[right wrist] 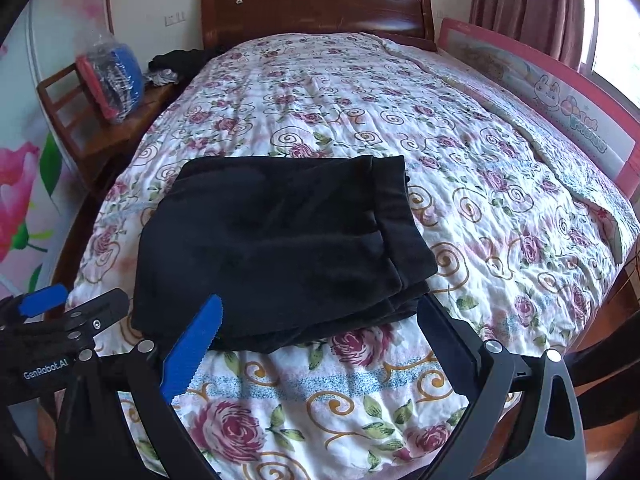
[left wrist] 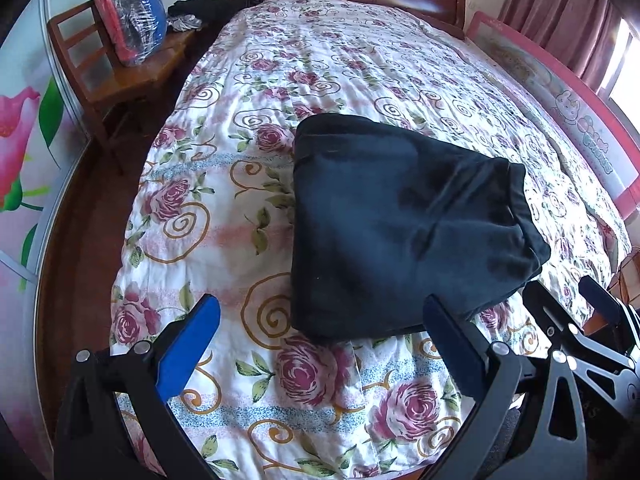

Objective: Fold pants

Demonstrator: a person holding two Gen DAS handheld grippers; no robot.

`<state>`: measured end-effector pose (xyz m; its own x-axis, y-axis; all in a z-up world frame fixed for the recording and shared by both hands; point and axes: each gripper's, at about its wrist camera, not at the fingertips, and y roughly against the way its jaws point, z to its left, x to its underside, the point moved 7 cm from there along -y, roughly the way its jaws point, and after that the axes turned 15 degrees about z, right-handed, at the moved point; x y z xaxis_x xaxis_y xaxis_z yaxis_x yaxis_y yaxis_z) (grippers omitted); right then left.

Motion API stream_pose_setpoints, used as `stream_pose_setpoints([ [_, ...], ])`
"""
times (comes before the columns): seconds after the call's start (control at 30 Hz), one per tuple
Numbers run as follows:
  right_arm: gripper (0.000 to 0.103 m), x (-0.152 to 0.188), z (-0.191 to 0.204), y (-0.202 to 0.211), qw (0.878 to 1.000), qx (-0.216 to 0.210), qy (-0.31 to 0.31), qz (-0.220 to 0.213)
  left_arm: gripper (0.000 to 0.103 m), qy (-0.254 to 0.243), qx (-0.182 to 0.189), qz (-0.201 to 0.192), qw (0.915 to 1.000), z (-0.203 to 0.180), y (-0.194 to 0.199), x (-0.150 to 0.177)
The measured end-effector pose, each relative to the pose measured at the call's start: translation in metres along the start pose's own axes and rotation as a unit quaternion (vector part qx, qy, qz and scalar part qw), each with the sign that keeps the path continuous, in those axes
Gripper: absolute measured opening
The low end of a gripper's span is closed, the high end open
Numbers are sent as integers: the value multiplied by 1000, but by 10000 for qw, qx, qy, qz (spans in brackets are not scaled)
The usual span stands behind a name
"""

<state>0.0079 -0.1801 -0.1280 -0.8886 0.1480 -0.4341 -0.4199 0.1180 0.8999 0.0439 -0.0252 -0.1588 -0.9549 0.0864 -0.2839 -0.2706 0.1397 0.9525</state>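
I read the black pants [left wrist: 400, 232] as already folded: they lie as a compact, layered rectangle on the floral quilt [left wrist: 320, 80] of the bed, toward its foot edge and roughly midway between the two long sides. In the right wrist view the stacked layers show along the near right corner of the bundle, a little uneven there, so at most a small squaring-up looks left to me; otherwise the task seems nearly or fully done.

My left tool [left wrist: 320, 344] has its fingers spread wide and holds nothing; it hovers over the quilt just short of the bundle's near edge. My right tool [right wrist: 320, 344] is likewise spread apart and empty, with its blue finger [right wrist: 192, 352] over the bundle's near left corner; whether it touches the cloth I cannot tell.

Room is generous. The quilt is bare from the bundle up to the wooden headboard [right wrist: 316, 4], and on both flanks. The pink guard rail [right wrist: 560, 92] closes the bed's right side, well apart from the pants. Off the left edge stands a wooden chair [left wrist: 104, 76] carrying a plastic-wrapped bundle [left wrist: 132, 20], also well clear.
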Motion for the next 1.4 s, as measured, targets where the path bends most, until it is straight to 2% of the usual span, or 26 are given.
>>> stream_pose_setpoints([
  [1.4, 97, -5, -4, 0, 9999, -64, -115, -7, 101, -127, -118, -172, 9997, -6, 9, -2],
])
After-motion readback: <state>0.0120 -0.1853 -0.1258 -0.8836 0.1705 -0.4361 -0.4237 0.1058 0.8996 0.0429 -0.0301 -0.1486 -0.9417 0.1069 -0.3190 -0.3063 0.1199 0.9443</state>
